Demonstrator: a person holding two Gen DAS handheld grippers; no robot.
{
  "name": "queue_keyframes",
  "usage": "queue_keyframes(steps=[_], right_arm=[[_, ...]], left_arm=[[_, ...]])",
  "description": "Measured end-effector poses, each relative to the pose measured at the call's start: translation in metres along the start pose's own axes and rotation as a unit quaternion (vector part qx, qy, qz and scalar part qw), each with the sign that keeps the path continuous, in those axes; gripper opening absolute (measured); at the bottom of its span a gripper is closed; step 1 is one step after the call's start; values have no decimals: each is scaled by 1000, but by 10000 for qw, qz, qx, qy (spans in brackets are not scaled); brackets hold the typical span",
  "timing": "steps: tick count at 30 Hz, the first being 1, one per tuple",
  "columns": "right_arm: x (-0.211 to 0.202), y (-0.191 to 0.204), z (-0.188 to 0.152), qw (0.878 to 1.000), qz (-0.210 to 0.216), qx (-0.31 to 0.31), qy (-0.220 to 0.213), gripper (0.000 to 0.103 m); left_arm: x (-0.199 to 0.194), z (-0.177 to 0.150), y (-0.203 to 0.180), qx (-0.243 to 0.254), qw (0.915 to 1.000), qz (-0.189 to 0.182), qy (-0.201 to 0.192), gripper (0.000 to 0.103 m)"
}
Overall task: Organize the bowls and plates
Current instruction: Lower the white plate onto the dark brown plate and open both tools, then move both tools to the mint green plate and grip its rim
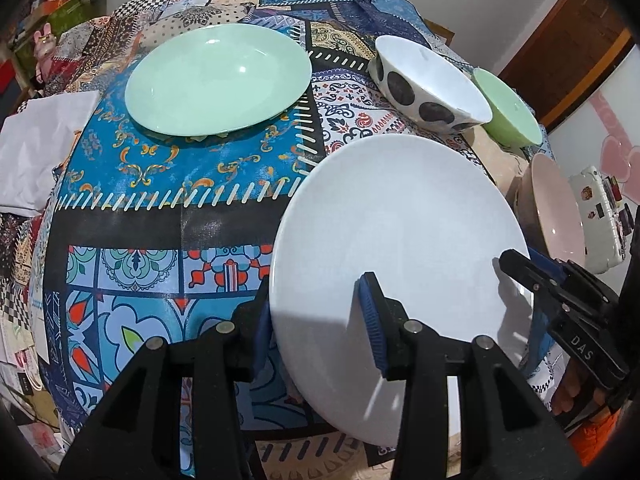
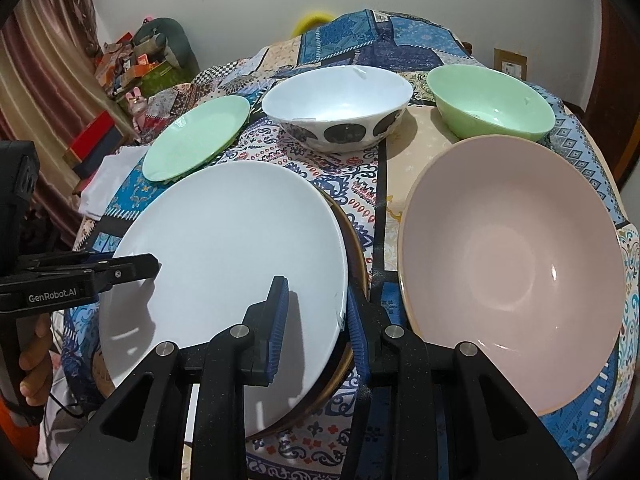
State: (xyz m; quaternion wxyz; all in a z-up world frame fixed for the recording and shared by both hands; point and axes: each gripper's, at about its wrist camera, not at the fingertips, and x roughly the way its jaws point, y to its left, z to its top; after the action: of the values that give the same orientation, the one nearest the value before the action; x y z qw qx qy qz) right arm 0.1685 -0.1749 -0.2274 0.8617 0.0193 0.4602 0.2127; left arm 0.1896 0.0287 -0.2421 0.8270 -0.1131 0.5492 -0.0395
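Your white plate [image 2: 224,264] hides nearly all of the brown plate [image 2: 352,256] beneath it; only a rim shows at 3 o'clock. In your left view the pink bowl [image 1: 556,208] is squeezed against the right edge, its shape unreadable.

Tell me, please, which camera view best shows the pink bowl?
The right wrist view: the pink bowl sits close, whole interior visible, beside the white plate. The left wrist view catches only a squeezed sliver at its right edge.
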Motion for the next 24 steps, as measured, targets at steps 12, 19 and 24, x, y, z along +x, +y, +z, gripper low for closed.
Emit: queue_keyframes(steps=[12,19,24], right_arm=[[-15,4,-1,9995,-193,-160,-200,29],[-25,18,12,9985,-124,-359,-394,30],[-24,35,25,9970,-22,-579,-511,37]], left_arm=[[-17,-4,-6,254,9990,180,-335,41],[-43,-3,-3,250,9976,202,-610,42],[-63,-1,5,221,9954,278,-893,50]])
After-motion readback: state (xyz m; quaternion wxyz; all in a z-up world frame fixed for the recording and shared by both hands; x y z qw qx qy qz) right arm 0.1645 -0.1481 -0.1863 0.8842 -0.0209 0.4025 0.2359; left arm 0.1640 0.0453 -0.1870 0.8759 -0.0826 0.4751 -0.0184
